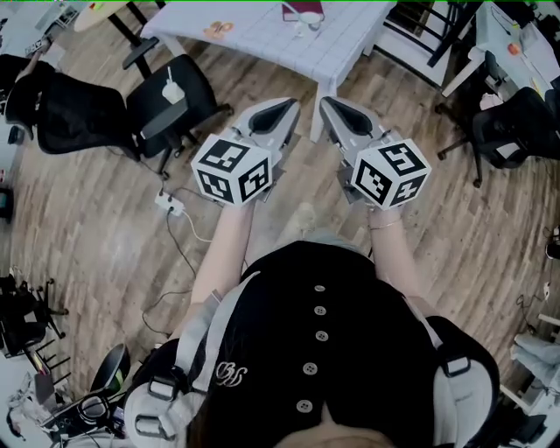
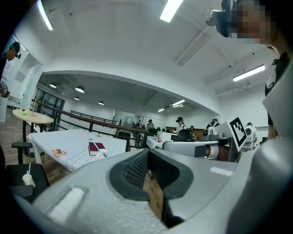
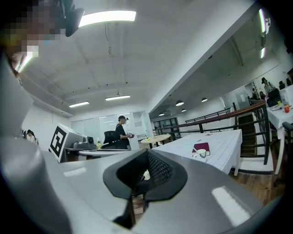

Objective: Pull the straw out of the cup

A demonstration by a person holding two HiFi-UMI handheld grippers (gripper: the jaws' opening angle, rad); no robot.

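A white table (image 1: 254, 39) stands ahead with a small white cup (image 1: 308, 21) next to a maroon book (image 1: 302, 9) on it. The left gripper view shows that cup (image 2: 103, 153) and book (image 2: 95, 147); so does the right gripper view, with the cup (image 3: 201, 154) far off. No straw can be made out in it. Another white cup with a straw (image 1: 172, 89) sits on a black chair seat, also in the left gripper view as the cup with a straw (image 2: 28, 178). My left gripper (image 1: 282, 107) and right gripper (image 1: 331, 105) point level side by side, both shut and holding nothing, short of the table.
Black office chairs (image 1: 74, 109) stand at the left and another chair (image 1: 516, 127) at the right. A power strip with cable (image 1: 168, 204) lies on the wood floor. A round table (image 2: 31, 117), a railing (image 2: 91, 121) and several people stand farther back.
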